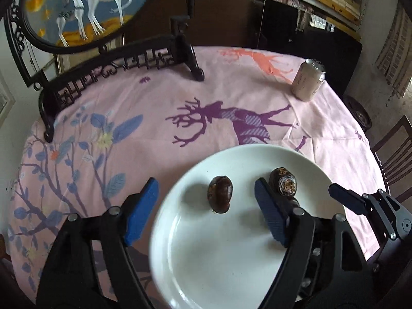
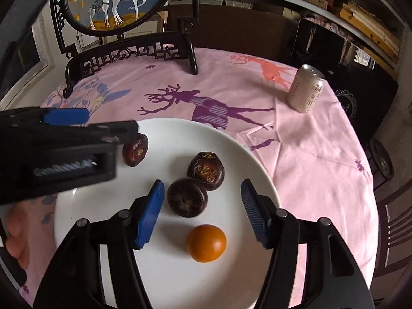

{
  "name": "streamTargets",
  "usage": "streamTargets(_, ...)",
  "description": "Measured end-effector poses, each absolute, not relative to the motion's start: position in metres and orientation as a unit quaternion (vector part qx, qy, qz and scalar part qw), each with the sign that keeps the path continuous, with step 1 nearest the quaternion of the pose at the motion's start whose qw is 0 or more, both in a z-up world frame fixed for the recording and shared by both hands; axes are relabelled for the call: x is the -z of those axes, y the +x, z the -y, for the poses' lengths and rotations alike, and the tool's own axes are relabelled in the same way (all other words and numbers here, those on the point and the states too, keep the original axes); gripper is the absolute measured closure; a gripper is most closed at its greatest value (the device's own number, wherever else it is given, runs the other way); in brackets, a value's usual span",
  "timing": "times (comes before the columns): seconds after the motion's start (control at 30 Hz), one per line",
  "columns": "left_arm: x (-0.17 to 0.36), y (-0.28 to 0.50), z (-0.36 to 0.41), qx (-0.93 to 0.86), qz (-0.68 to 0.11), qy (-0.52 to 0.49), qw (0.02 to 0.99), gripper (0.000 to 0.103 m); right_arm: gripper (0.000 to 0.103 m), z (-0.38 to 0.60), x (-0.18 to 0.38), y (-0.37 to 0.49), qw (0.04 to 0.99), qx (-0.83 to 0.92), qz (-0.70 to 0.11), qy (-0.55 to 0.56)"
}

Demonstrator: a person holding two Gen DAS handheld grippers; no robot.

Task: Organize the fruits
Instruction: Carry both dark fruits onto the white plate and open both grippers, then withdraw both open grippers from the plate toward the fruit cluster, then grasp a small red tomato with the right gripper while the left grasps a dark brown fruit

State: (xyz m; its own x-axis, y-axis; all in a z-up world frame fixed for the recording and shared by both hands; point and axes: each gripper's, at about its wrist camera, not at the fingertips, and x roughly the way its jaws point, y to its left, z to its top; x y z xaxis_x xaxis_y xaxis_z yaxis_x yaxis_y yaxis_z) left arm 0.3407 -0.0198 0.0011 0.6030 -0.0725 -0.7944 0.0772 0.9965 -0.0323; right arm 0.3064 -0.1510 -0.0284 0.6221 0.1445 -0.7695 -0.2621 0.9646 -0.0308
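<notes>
A white plate (image 2: 244, 154) lies on the pink tablecloth. On it in the right wrist view are a dark wrinkled date (image 2: 134, 149), two dark round fruits (image 2: 206, 170) (image 2: 187, 197) and an orange (image 2: 206, 243). My right gripper (image 2: 203, 206) is open over the plate, its jaws on either side of the nearer dark fruit. In the left wrist view the plate (image 1: 231, 270) holds the date (image 1: 220, 194) and a dark fruit (image 1: 282, 184). My left gripper (image 1: 206, 206) is open and empty, with the date between its jaws. The right gripper's finger (image 1: 347, 198) shows at the right.
A drink can (image 2: 306, 91) stands at the table's far right. A dark carved stand with a round deer painting (image 2: 118, 0) stands at the back left. A wooden chair (image 1: 394, 159) is past the table's right edge. A hand (image 2: 15, 237) holds the left gripper (image 2: 64, 152).
</notes>
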Motion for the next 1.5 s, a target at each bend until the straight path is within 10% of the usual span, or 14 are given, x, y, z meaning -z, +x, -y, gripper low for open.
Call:
streamTargets(0.17,-0.034,0.261,0.006,0.052,-0.411,0.003,0.910,0.015,0.039,0.168,-0.006,0.246,0.909,-0.110,-0.399,-0.059)
streamTargets(0.3,-0.028,0.171,-0.002,0.055,-0.382,0.019,0.922,0.010,0.013,0.176,-0.005,0.169,0.909,-0.116,-0.398,-0.044)
streamTargets(0.83,0.055,0.037,-0.033,0.033,-0.427,0.047,0.903,0.011,0.012,0.177,0.046,0.010,0.903,-0.099,-0.410,-0.080)
streamTargets(0.97,0.064,0.038,-0.030,0.036,-0.440,0.048,0.896,0.011,0.057,0.183,0.069,0.011,0.885,-0.123,-0.444,-0.067)
streamTargets(1.5,0.086,0.048,-0.012,0.068,-0.472,0.053,0.878,0.011,0.074,0.168,0.083,0.036,0.879,-0.149,-0.451,-0.043)
